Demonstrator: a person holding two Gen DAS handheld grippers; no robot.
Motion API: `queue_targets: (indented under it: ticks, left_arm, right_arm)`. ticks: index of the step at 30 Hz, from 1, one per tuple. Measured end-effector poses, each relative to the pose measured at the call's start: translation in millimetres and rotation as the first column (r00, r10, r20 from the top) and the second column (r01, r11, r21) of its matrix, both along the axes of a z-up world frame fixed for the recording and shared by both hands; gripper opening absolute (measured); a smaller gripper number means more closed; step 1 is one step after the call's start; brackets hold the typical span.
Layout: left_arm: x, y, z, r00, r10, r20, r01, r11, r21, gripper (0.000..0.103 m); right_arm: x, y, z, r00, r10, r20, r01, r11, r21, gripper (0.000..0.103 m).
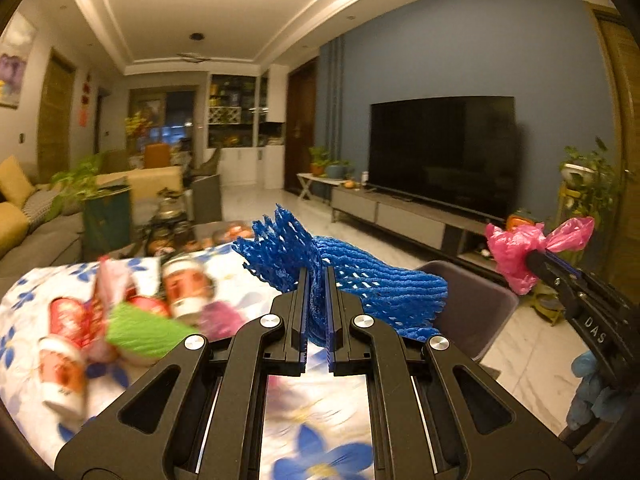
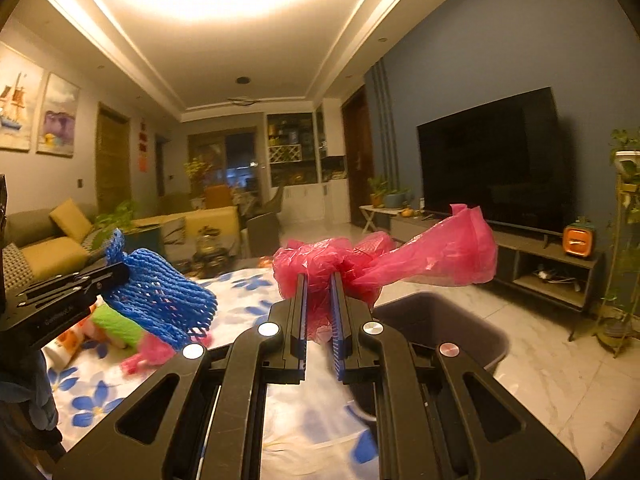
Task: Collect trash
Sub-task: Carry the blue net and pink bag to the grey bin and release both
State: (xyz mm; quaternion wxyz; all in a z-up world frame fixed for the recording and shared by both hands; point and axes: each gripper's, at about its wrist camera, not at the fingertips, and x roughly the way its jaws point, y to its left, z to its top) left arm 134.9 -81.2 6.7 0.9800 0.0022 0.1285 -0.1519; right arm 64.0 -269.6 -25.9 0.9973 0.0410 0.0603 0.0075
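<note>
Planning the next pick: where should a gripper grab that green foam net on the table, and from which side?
Judging by the blur, pinch the green foam net across its wider open end, from above. It lies flat on the floral tablecloth, crowded by cups, so a side approach looks blocked.

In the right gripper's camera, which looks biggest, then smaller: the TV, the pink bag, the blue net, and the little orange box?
As they look in the right wrist view:
1. TV
2. pink bag, though it is near the camera, so it looks bigger than it is
3. blue net, close to the bag in size, also near
4. orange box
</note>
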Motion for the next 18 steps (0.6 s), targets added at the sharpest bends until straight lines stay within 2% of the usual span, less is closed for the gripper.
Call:
queue_targets:
  ticks: [8, 18]
  left_arm:
    - [33, -57, -1, 0.995, -0.099, -0.001, 0.099, 0.995, -0.020, 0.006]
    - [78, -105, -23, 0.989, -0.140, -0.042, 0.139, 0.990, -0.015, 0.006]
  right_arm:
    - [11, -29, 0, 0.995, -0.095, 0.010, 0.095, 0.995, 0.017, 0.011]
    - [40, -46, -7, 0.992, -0.125, 0.001, 0.124, 0.992, 0.027, 0.011]
